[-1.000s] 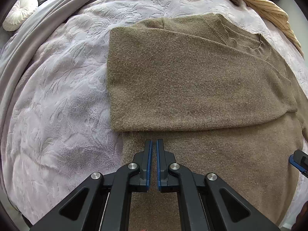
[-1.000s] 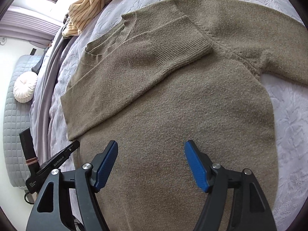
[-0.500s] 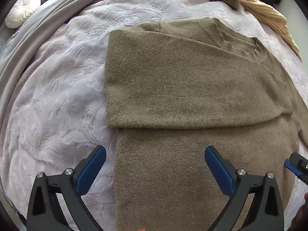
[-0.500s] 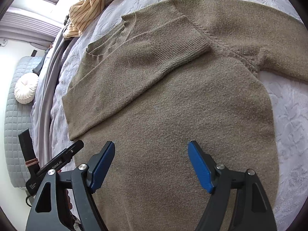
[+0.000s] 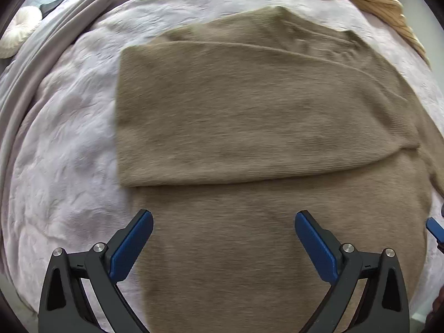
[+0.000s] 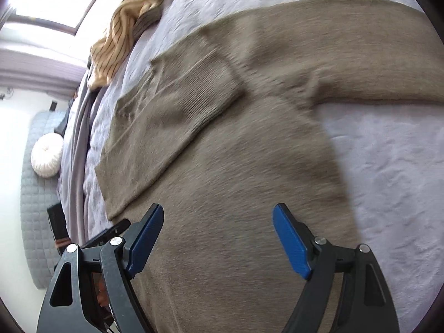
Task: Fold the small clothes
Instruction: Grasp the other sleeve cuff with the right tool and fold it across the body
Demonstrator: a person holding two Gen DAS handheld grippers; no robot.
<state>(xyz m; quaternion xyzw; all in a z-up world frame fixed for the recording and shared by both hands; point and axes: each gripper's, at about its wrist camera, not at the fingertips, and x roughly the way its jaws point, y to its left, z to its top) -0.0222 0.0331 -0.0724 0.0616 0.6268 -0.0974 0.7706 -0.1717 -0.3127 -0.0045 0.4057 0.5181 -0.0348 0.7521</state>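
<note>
An olive-brown knit sweater (image 5: pixel 249 127) lies flat on a lilac bedspread (image 5: pixel 63 166). One sleeve is folded across its chest, and its ribbed cuff (image 6: pixel 205 94) ends near the middle. The other sleeve (image 6: pixel 388 75) stretches out to the right. My left gripper (image 5: pixel 223 219) hangs open and wide over the sweater's lower body, its left finger above the garment's side edge. My right gripper (image 6: pixel 217 213) is open too, above the lower body with nothing between its blue pads. Its tip (image 5: pixel 435 233) shows at the right edge of the left wrist view.
A yellow striped garment (image 6: pixel 125 27) is bunched at the far end of the bed. Grey blanket folds (image 5: pixel 55 41) run along the left side. A round white cushion (image 6: pixel 47 155) rests on a grey quilted surface beyond. A window (image 6: pixel 50 2) is at the far left.
My left gripper went from shut to wide open and sank closer to the sweater. My right gripper slid sideways, so more of the outstretched sleeve and bare bedspread shows, and its jaws spread slightly.
</note>
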